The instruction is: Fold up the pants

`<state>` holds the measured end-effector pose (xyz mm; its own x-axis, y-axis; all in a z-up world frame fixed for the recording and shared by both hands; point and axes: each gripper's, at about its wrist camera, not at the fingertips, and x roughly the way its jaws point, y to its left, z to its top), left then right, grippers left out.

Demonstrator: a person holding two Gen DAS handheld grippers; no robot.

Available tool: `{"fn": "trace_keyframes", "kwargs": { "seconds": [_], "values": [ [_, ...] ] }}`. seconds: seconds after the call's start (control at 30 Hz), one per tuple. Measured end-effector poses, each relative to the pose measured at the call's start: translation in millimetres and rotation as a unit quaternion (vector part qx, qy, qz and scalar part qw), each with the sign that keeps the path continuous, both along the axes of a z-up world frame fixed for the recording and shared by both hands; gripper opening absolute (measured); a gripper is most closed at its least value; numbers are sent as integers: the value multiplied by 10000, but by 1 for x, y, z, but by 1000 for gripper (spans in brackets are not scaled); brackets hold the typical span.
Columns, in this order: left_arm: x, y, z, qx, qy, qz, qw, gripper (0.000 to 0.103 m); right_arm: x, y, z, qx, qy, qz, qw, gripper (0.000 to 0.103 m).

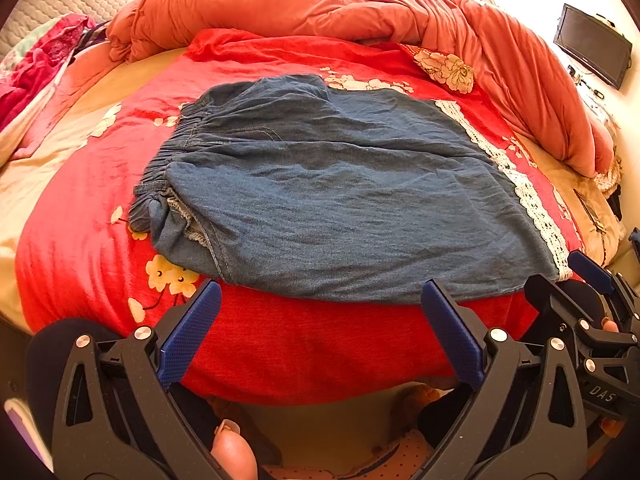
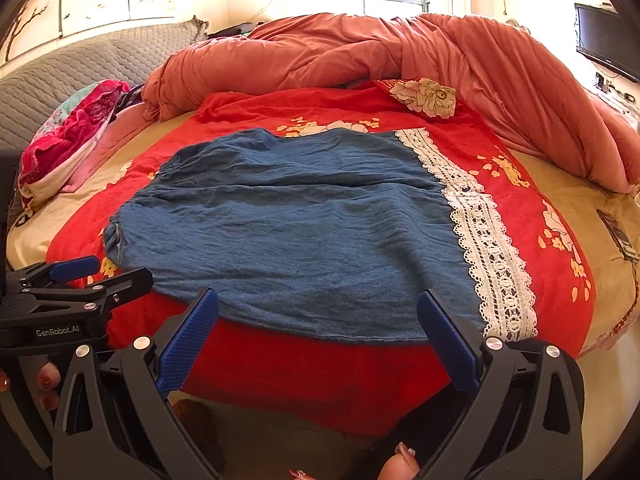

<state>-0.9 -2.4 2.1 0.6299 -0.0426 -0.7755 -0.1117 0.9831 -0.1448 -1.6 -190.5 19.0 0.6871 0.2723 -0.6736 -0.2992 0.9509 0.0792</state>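
Far left on the bed: a pink floral bundle (image 2: 68, 140) against a grey quilted headboard (image 2: 80, 60). Beside it, left gripper (image 1: 320, 300), jaws apart and empty, short of the near hem; "GenRobot.AI" legible on its body in the right view. Centre: blue denim pants (image 1: 340, 200) spread flat on a red flowered blanket (image 1: 300, 344), elastic waistband leftward, white lace trim (image 2: 488, 248) rightward. Right gripper (image 2: 318, 308), jaws apart, empty; "DAS" partly readable. Beyond, heaped orange quilt (image 2: 400, 52); far right, dark wall screen (image 1: 592, 46).

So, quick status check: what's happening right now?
Left gripper and right gripper open, empty, short of the bed edge. Denim pants flat on red blanket. Nothing in the way.
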Motion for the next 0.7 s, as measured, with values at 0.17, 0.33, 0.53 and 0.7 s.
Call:
{"fn": "trace_keyframes", "kwargs": {
  "seconds": [0.17, 0.33, 0.53, 0.7],
  "values": [
    [2, 1, -2, 16, -12, -27, 10000, 94, 1, 0, 0, 28, 2, -8, 10000, 99],
    [4, 1, -4, -23, 7, -49, 10000, 94, 6, 0, -1, 79, -6, -15, 10000, 99],
    [15, 6, -8, -21, 64, -58, 10000, 94, 21, -1, -2, 166, 61, -7, 9998, 99],
    [28, 15, -9, -87, 119, -52, 9999, 94, 38, 1, -2, 202, 43, 15, 9998, 99]
  ]
}}
